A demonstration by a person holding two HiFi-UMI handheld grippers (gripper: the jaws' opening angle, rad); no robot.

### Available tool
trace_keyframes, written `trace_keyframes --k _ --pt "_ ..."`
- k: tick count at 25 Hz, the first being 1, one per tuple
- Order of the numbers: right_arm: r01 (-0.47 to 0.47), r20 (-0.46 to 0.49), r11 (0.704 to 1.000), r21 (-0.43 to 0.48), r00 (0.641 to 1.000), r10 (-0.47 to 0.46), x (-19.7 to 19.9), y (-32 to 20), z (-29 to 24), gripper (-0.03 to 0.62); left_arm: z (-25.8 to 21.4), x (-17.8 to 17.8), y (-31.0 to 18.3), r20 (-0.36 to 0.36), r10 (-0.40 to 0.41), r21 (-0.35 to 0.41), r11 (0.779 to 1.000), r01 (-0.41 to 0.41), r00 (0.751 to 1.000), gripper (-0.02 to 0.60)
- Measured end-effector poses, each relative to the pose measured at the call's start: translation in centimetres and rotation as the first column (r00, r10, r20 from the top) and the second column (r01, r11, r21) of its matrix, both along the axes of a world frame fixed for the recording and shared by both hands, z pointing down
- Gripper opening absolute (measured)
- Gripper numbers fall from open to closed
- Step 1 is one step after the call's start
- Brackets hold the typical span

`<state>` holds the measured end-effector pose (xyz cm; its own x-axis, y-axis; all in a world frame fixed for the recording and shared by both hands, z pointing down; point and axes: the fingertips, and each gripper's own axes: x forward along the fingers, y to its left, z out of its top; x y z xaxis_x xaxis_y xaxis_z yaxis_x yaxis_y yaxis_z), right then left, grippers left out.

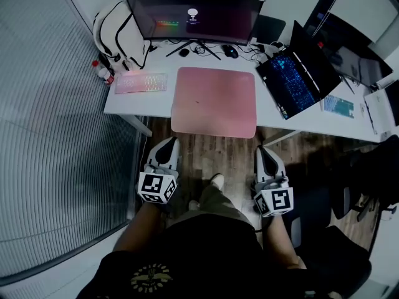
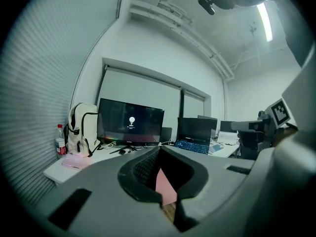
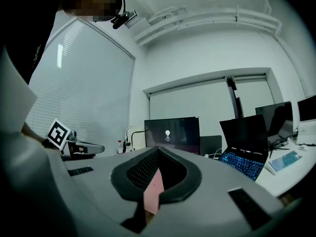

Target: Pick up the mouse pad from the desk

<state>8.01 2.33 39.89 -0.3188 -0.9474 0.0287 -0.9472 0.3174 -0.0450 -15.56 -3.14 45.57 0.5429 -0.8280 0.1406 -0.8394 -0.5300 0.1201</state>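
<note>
Both hands sit low, right in front of the person's body, one on each side of the legs. The bare forearms (image 1: 146,226) come out from under the dark shirt, and each one ends in a marker cube.

The left gripper (image 1: 166,148) points forward at the tabletop (image 1: 138,101), roughly level and maybe a touch nose-down. The right gripper (image 1: 264,156) does the same on the other side, pretty much level. They run more or less parallel, well apart from each other, and they hang over the wooden floor (image 1: 215,157) short of the tabletop's front edge.

On both grippers the fingers (image 2: 98,181) are together at the tips with nothing between them. Each gripper view only shows a sliver of pink through the gap behind the tips.

That pink is the mouse pad (image 1: 214,101). It lies flat in the middle of the tabletop, in front of the monitor (image 1: 194,14), and its near edge hangs a bit past the tabletop's front edge. The left gripper lines up near the pad's left corner and the right gripper near its right corner. Neither one touches it.

A glowing pink keyboard (image 1: 142,83) lies just left of the pad, with a white backpack (image 1: 118,36) behind it. An open laptop (image 1: 296,73) sits off to the right, and a mouse (image 1: 230,52) is back by the monitor stand.
</note>
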Motion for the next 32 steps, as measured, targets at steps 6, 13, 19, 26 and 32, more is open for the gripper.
trace_keyframes --k 6,13,19,26,32 --pt "0.019 -0.013 1.0 -0.025 1.0 -0.019 1.4 -3.9 1.3 0.002 1.0 0.6 -3.5 0.013 -0.028 -0.025 0.999 0.028 1.0 0.006" --pt "0.018 -0.006 1.0 -0.023 1.0 -0.018 3.7 -8.2 1.3 0.002 1.4 2.5 -7.5 0.029 -0.016 -0.035 0.999 0.017 0.999 0.006" --pt "0.019 -0.021 0.999 -0.049 1.0 -0.02 5.8 -11.3 2.1 0.002 2.1 3.5 -10.8 0.027 -0.035 -0.063 0.997 0.037 0.999 0.006" --pt "0.05 -0.03 0.994 -0.099 0.998 -0.053 8.1 -13.8 5.4 0.002 5.7 2.3 -12.6 0.066 -0.114 -0.122 0.985 0.122 0.991 0.006" --pt "0.055 -0.031 0.983 -0.172 0.998 -0.061 9.4 -14.0 8.5 0.002 9.1 0.8 -11.8 0.085 -0.161 -0.213 0.961 0.176 0.983 0.006"
